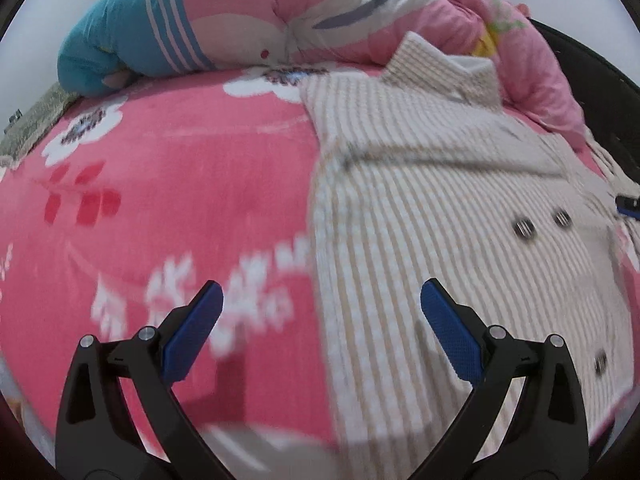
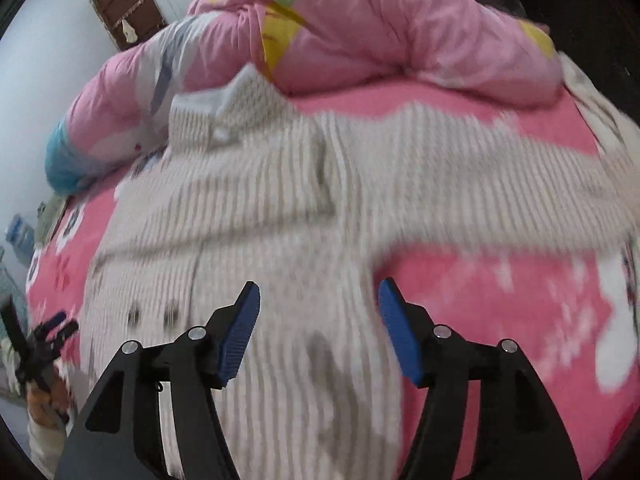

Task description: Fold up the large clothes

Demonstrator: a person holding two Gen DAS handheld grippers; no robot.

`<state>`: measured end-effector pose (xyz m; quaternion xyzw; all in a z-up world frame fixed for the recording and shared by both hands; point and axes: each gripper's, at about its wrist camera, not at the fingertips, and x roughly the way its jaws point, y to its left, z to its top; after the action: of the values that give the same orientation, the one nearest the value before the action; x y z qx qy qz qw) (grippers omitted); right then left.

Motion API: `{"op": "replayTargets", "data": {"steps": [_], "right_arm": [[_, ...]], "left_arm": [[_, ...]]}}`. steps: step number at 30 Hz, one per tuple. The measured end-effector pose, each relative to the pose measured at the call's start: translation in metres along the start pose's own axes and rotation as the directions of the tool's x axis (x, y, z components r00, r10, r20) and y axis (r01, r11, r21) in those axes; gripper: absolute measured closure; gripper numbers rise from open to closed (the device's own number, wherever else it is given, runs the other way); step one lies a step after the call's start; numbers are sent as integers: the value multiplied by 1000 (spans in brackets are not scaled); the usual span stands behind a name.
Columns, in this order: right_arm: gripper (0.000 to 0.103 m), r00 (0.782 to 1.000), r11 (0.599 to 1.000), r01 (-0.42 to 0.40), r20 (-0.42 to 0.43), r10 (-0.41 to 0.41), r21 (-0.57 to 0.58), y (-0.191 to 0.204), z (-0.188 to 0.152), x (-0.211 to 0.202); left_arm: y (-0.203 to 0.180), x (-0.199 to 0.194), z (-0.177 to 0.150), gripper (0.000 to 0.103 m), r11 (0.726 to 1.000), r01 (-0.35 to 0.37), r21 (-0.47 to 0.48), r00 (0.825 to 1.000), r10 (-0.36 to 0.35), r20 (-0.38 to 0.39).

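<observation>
Both tongs stood apart and empty: the left gripper [image 1: 321,308] hung over the garment's near-left edge, the right gripper [image 2: 319,308] over its body beside the outstretched sleeve [image 2: 460,184], likely placed for the next fold. Beneath them the striped coat [image 1: 420,200] lay spread flat on the pink blanket [image 1: 180,160], collar [image 1: 436,64] farthest away, against the bunched quilt [image 1: 320,12].

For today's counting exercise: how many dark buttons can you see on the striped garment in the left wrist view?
3. Two sit side by side on the striped garment: one and one. A third lies lower, near the right edge. Folds may hide more.
</observation>
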<state>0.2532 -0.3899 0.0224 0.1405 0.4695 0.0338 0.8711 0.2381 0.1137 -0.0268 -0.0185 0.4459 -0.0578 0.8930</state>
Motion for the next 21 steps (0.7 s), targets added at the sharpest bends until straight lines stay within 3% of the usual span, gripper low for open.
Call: {"op": "replayTargets", "data": {"steps": [4, 10, 14, 21], "right_arm": [[42, 999, 996, -22, -23, 24, 87, -27, -69, -22], [42, 996, 972, -69, -47, 82, 224, -53, -143, -20], [39, 997, 966, -81, 3, 83, 247, -42, -163, -27], [38, 997, 965, -53, -42, 66, 257, -23, -161, -19]], "left_arm": [[4, -28, -43, 7, 999, 50, -20, 999, -50, -5], [2, -47, -96, 8, 984, 167, -63, 986, -167, 0], [2, -56, -123, 8, 961, 254, -113, 966, -247, 75], [3, -62, -137, 8, 925, 353, -142, 931, -331, 156]]}}
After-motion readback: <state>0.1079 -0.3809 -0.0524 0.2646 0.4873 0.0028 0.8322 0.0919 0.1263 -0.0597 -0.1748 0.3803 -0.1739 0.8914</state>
